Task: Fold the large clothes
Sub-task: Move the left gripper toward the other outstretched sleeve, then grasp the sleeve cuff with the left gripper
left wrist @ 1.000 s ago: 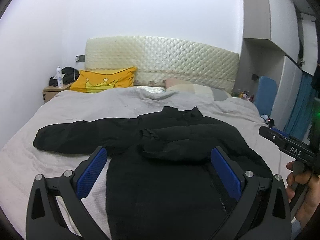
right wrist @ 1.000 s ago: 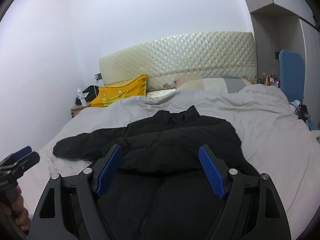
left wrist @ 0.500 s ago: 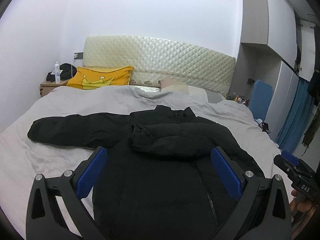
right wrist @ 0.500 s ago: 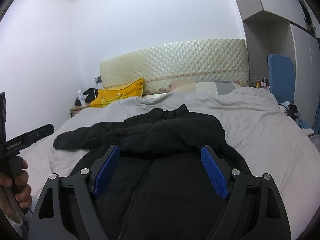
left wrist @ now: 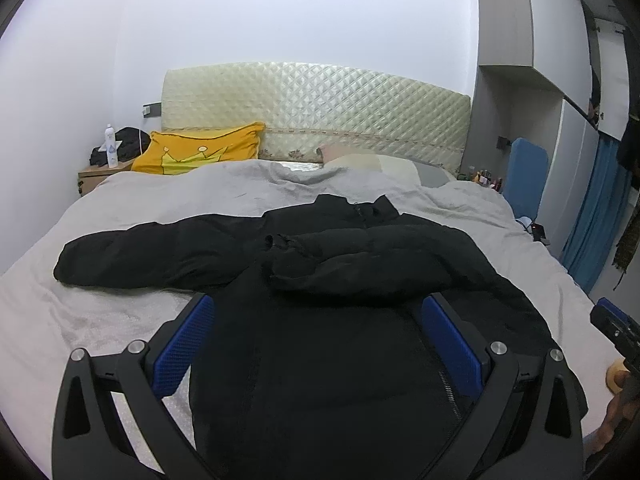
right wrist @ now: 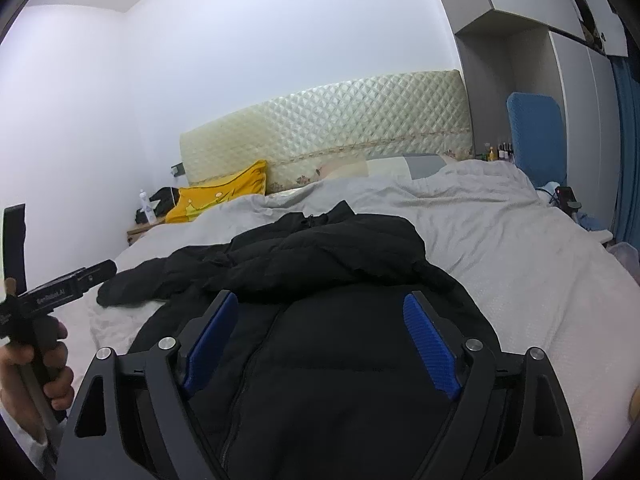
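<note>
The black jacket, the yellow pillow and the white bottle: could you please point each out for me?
black jacket [left wrist: 320, 360], left wrist view, front panel beside the zip.
yellow pillow [left wrist: 192, 152], left wrist view, its middle.
white bottle [left wrist: 111, 146], left wrist view, its body.

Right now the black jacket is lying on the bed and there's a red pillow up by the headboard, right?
Nearly. The pillow is yellow, not red, as the left wrist view shows. The black jacket does lie on the bed, and the pillow is by the headboard.

Both fisheye cams sit low at the bed's [left wrist: 120, 208] foot, close over the black jacket [left wrist: 340, 340], facing the headboard [left wrist: 320, 116] at 12 o'clock. Left view sits further left; both share the jacket, the yellow pillow [right wrist: 224, 196] around 10 o'clock and the headboard.
</note>
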Demonstrator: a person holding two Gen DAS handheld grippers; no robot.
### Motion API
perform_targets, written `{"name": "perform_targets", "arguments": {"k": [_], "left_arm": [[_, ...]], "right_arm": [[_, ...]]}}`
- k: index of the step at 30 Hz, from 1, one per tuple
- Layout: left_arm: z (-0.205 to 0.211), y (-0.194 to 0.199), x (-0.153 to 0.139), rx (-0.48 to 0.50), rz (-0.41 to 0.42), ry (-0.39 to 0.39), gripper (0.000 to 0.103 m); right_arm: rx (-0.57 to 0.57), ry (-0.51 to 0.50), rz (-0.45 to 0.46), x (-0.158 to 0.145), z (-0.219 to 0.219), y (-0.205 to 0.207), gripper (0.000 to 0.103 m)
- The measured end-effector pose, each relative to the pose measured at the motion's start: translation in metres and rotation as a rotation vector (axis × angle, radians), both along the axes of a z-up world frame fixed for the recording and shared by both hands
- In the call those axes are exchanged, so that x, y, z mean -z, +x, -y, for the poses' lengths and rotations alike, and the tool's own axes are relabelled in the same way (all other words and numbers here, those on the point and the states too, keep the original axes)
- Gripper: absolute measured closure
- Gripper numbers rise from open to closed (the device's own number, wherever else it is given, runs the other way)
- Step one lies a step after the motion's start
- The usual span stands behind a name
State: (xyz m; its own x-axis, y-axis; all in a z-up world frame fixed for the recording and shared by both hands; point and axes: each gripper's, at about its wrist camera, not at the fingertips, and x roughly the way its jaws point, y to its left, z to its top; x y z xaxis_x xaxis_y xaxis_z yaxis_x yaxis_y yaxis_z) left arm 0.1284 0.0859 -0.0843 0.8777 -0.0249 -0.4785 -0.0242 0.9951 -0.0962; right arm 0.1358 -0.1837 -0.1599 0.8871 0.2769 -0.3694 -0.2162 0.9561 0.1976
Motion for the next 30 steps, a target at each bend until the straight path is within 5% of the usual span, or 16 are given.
{"name": "perform_targets", "arguments": {"k": [7, 16, 24, 30], "left_arm": [[-0.011, 0.001, -0.001, -0.003, 0.053, 0.057, 0.0], [-0.066, 0.036, -0.004, -0.036, -0.002, 0.133, 0.0], [-0.183, 0.078, 0.003, -0.138, -0.145, 0.023, 0.0], [-0.287, 0.103, 0.031, -0.327, -0.222, -0.116, 0.0]], "right_arm": [[0.016, -0.037, 0.008, 0.008, -0.005, 0.003, 0.011], [0.034, -0.038, 0.01, 0.01, -0.005, 0.007, 0.005], [0.05, -0.009, 0.002, 0.01, -0.001, 0.01, 0.003], [0.074, -0.017, -0.021, 0.013, -0.001, 0.016, 0.002]]}}
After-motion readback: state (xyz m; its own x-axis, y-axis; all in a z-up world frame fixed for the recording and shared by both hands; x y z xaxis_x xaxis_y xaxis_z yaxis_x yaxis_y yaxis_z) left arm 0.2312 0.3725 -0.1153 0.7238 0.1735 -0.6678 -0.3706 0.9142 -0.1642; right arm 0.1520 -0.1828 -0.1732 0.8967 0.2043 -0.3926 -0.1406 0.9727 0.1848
